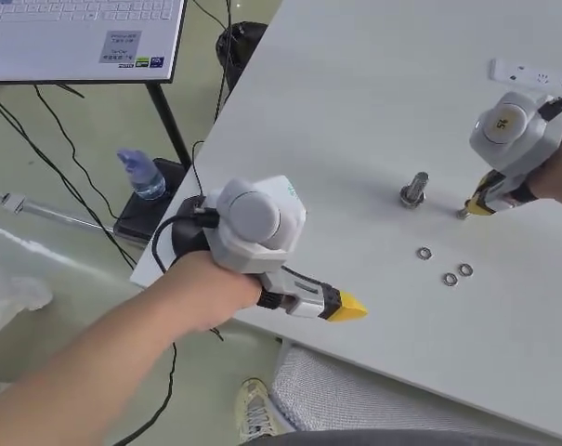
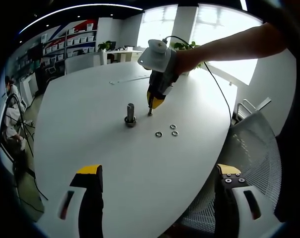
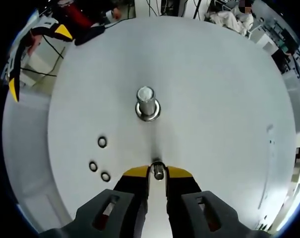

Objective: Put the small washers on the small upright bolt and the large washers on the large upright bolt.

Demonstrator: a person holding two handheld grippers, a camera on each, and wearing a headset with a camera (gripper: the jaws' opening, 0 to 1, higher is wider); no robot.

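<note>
Washers (image 1: 424,253), three loose, lay toward the worktop's (image 1: 355,111) near edge, just beside the right tool (image 1: 466,212), whose narrow jaws pinched at the small upright bolt (image 3: 158,171). Beside that stood the large bolt (image 1: 413,190). The left tool (image 1: 350,307), jaws wide, hung at the near edge, farther off.

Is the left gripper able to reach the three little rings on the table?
Probably yes. The left gripper's jaws are open, and bare table lies between it and the three washers. The right gripper is shut on the small bolt, beyond them.
</note>
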